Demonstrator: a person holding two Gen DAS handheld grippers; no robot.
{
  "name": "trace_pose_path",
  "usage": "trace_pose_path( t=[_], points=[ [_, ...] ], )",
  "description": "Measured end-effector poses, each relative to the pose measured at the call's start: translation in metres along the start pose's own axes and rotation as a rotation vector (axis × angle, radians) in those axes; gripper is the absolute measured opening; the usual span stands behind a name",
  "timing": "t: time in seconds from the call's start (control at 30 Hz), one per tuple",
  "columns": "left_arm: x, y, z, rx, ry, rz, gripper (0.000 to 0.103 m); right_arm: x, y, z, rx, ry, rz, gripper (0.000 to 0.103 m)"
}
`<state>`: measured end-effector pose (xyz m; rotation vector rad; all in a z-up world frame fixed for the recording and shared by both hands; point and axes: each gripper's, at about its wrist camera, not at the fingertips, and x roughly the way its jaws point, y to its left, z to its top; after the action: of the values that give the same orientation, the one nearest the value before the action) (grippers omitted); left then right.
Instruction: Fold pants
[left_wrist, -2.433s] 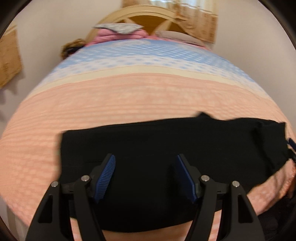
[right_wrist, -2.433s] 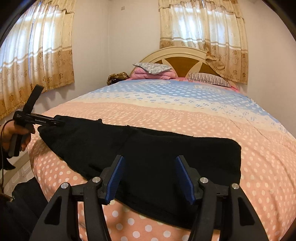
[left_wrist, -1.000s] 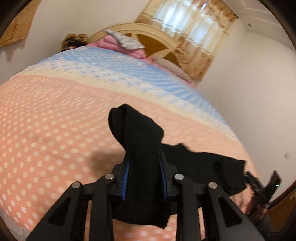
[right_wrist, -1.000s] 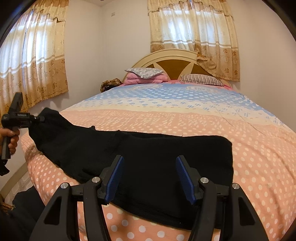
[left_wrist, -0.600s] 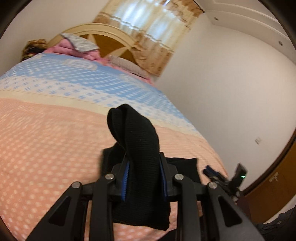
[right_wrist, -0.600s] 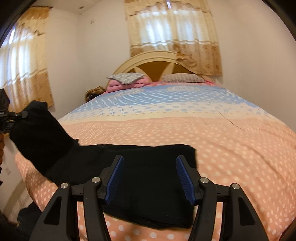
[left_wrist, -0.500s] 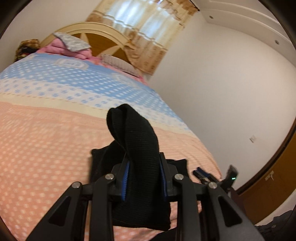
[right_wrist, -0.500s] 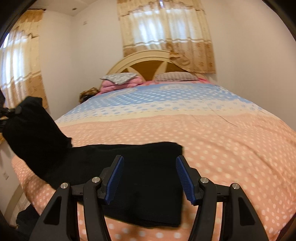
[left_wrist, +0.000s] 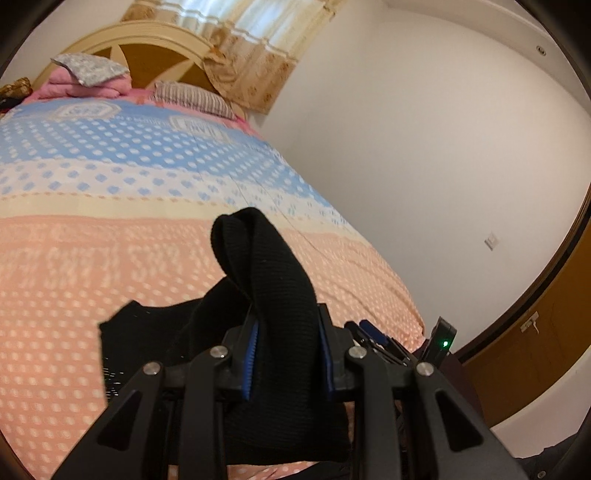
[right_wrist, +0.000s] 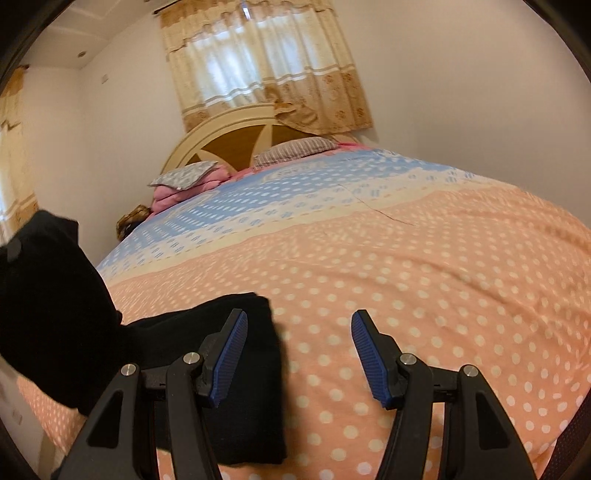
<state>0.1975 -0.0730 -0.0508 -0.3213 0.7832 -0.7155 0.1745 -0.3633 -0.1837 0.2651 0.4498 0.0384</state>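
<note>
The left hand-held gripper (left_wrist: 286, 356) is clamped on the lifted end of the black pants (right_wrist: 236, 387), at that frame's lower left on the bed (right_wrist: 424, 266). The right hand-held gripper (right_wrist: 299, 354) hangs open beside their right edge.

Soft window daylight, fisheye-warped edges, slight blur

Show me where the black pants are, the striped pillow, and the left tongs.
black pants (left_wrist: 273, 280), left wrist view, on the bunched fabric rising between the pads.
striped pillow (right_wrist: 295, 150), right wrist view, on its top face by the headboard.
left tongs (left_wrist: 286, 360), left wrist view, midway between the tips, shut on the pants.
</note>
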Motion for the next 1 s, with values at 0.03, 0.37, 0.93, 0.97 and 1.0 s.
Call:
trace_pose_path(
  t=[0.03,0.37,0.93,0.97,1.0],
  points=[
    [0.008,-0.003,-0.002,0.002,0.014,-0.001,0.028,0.0,-0.003,-0.001,0.012,0.004,-0.003,0.06],
    [0.083,-0.021,-0.021,0.041,0.12,0.059,0.028,0.008,-0.014,-0.001,0.061,0.025,0.002,0.06],
    [0.071,-0.058,-0.031,0.198,0.008,0.088,0.068,-0.009,-0.034,0.011,0.157,-0.044,0.026,0.06],
    [0.062,-0.051,-0.032,0.197,-0.008,0.113,0.069,-0.015,-0.028,0.014,0.149,-0.052,0.048,0.06],
    [0.055,-0.045,-0.034,0.195,-0.02,0.14,0.069,-0.02,-0.02,0.016,0.128,-0.047,0.083,0.06]
  ],
)
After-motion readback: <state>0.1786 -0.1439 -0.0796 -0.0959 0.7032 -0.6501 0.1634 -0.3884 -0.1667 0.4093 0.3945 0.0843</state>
